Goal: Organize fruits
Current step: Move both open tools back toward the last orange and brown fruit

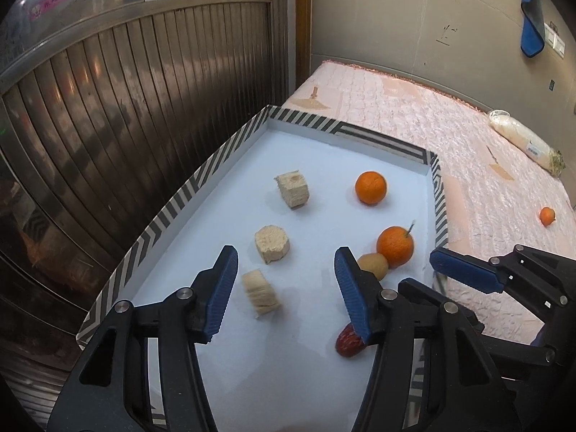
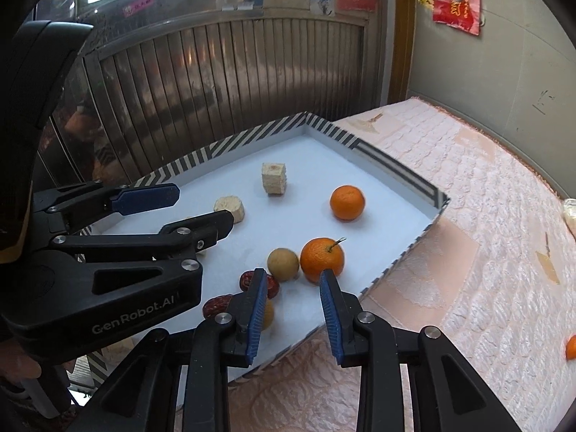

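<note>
Claw on the left (image 1: 286,268) hangs over the near part of the tray (image 1: 172,205), jaws apart and holding nothing; a beige cut chunk (image 1: 260,292) lies on the white floor between them, untouched by either pad, blurred at its edges. Likely a piece meant for the left-hand row: two more beige chunks, a rounded one (image 1: 271,244) and a squarer one (image 1: 292,189), line up beyond it near the striped left wall. Judgement: items are being sorted by kind, pale chunks left, round fruit right. Right of that row, a tan round fruit (image 1: 374,265) touches a stemmed orange (image 1: 395,246); a second orange (image 1: 370,187) sits farther back, apart. A dark red date (image 1: 348,342) lies near the front, half behind the left claw's finger; the right wrist view shows another date (image 2: 250,280) and something yellowish behind the pad, too hidden to name. Right claw (image 2: 293,284) hovers above the tray's near right edge, jaws narrowly parted, empty, aimed toward the stemmed orange and tan fruit. Oranges look glossy, firm, round, liable to roll. Farther right, one stray orange (image 1: 547,216) rests on the pink quilted bed (image 1: 486,187), outside the tray, well apart, probably still to collect. White bundle (image 1: 522,138) at far right.
</note>
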A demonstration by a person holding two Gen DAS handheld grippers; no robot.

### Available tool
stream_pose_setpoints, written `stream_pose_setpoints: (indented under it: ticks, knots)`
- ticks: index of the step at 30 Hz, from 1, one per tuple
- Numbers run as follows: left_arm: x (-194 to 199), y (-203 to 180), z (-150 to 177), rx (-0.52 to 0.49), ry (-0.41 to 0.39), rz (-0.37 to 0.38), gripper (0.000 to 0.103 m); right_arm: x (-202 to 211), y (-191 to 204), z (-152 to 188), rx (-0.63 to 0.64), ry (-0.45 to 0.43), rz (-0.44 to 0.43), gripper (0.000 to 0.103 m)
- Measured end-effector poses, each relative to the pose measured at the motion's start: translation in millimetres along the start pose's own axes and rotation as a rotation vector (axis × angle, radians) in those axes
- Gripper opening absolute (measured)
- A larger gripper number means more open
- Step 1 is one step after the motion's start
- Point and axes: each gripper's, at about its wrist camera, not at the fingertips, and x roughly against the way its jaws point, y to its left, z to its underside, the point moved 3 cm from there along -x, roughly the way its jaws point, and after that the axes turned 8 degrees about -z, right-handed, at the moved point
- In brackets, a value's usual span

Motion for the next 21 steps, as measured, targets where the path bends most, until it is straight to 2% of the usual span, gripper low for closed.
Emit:
stream_pose_setpoints:
  ticks: [6, 21]
  knots:
    - [5.4, -22.0, -4.6, -0.025, -0.018, 0.012, 0.056, 17.2, -15.2, 6.2, -0.035, -0.028, 0.035, 0.029]
    - [14.4, -122.3, -11.4, -0.148, -0.017, 0.142, 0.056, 68.5, -97.3, 47.0, -0.197, -0.047, 0.159, 0.033]
